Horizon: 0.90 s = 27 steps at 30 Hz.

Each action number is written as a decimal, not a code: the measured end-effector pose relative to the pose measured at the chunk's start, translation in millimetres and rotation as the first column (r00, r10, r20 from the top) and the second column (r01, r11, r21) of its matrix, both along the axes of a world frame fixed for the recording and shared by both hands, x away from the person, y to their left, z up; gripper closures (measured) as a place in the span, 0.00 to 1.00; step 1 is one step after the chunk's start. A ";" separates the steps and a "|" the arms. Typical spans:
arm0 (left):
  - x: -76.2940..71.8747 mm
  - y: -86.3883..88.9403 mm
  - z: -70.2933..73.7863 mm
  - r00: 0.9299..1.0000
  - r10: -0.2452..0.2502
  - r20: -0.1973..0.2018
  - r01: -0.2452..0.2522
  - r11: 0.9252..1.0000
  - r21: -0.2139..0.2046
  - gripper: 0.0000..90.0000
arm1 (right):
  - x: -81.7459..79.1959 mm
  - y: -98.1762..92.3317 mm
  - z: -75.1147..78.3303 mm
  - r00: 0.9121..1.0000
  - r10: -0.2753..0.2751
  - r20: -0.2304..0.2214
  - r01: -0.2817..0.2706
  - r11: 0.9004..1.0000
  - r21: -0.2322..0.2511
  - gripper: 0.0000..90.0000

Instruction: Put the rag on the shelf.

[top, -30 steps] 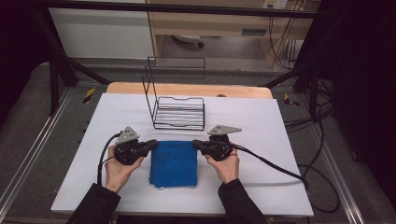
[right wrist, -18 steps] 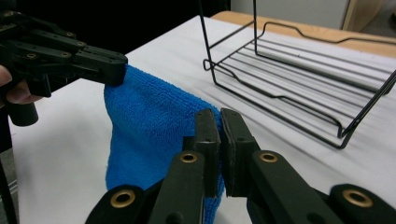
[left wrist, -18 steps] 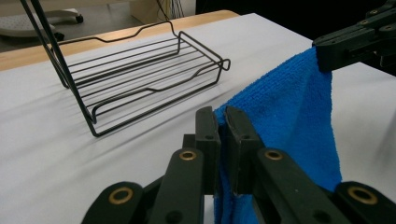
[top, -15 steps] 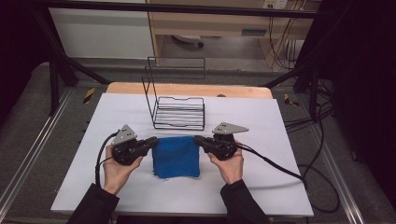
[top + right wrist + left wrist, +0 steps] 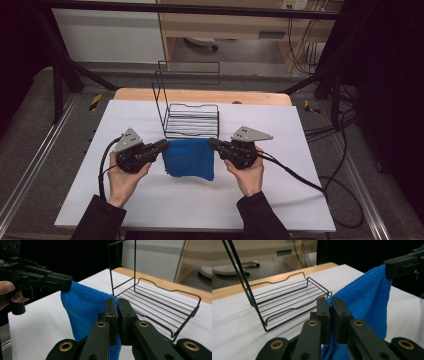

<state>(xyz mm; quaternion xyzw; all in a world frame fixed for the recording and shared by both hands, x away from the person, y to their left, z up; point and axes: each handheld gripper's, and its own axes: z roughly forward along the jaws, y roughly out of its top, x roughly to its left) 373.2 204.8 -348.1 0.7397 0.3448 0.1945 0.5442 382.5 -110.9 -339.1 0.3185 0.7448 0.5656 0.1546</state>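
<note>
From above, the left gripper (image 5: 162,146) and the right gripper (image 5: 214,144) each pinched a top corner of the blue cloth (image 5: 190,159), which hung between them over the white table (image 5: 300,150), just in front of the wire rack (image 5: 192,120).

In the left gripper view, its jaws were clamped on the cloth (image 5: 364,302).

In the right gripper view, its jaws likewise gripped the cloth (image 5: 85,307), the rack (image 5: 160,305) beyond.

Two black grippers and dark sleeves are being shown.
Each gripper, left (image 5: 161,146) and right (image 5: 214,144), is being topped by a grey three-cornered plate, trailed by a black cable, and fitted with brass-ringed pivots on black jaws.
</note>
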 end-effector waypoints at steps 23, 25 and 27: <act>7.0 -0.6 40.1 0.993 0.032 0.115 -0.023 0.997 -0.077 0.94 | 1.0 -0.6 42.8 0.992 -0.031 0.125 0.025 0.998 0.055 0.97; 8.2 -0.6 44.1 0.991 0.036 0.128 -0.025 0.996 -0.084 0.94 | 1.6 -0.4 46.7 0.990 -0.035 0.134 0.027 0.998 0.057 0.97; 10.1 -0.4 47.9 0.990 0.039 0.132 -0.027 0.996 -0.089 0.94 | 1.9 0.0 48.7 0.990 -0.037 0.140 0.029 0.998 0.060 0.97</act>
